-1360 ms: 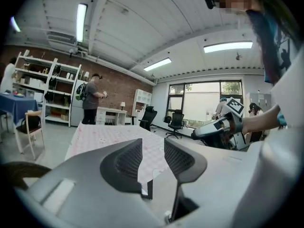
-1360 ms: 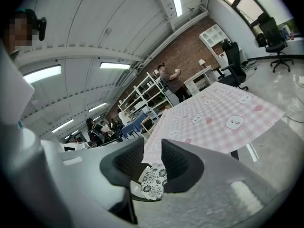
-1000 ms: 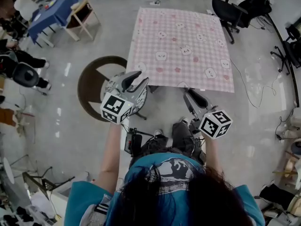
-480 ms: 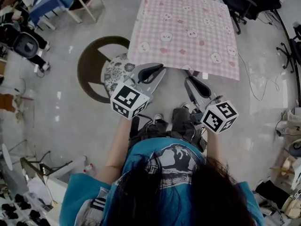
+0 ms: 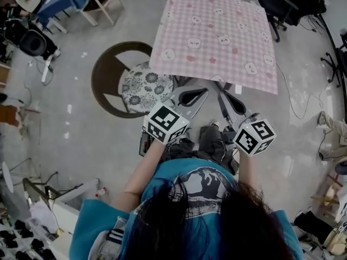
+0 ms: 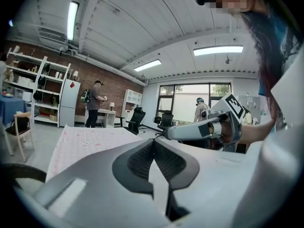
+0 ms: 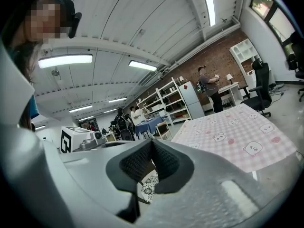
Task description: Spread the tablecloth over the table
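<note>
The pale floor (image 5: 70,123) is taking up most of the head view. At the far middle of it the pink checked tablecloth (image 5: 217,37) is lying flat and spread out, covering the desk beneath it, with its near edge hanging toward the person. Left of the cloth a dark round mat (image 5: 111,72) is lying on the floor, and a round floral stool (image 5: 146,89) is standing on the mat's near right part, just beside the cloth's near left corner. A black office chair (image 5: 282,4) is standing at the far right.

The left tongs (image 5: 201,92) and the right tongs (image 5: 222,89) are pointing toward the cloth's near edge, side by side. Both have just been closing and are sitting pressed together, with nothing between them; neither is pinching the cloth.
</note>
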Demonstrator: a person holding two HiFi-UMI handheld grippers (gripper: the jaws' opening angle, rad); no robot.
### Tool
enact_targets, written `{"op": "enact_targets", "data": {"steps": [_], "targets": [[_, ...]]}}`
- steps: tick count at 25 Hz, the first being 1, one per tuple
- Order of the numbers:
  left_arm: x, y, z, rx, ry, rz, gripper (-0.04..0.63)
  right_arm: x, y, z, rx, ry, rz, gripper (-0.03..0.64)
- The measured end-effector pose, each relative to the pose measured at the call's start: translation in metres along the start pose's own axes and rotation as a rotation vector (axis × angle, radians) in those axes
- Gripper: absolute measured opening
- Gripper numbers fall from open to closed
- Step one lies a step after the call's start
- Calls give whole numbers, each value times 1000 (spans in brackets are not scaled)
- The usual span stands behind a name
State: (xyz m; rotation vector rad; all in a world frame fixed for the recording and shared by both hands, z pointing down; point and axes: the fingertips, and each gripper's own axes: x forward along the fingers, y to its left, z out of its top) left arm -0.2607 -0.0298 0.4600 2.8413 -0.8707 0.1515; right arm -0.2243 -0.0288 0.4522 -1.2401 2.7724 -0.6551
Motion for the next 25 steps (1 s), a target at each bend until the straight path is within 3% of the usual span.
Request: {"op": "enact_targets", "data": {"steps": [25], "targets": [[13,-13,-18,-11,55,-37,14,-14,-6,-21,4,38,-17,2]]}}
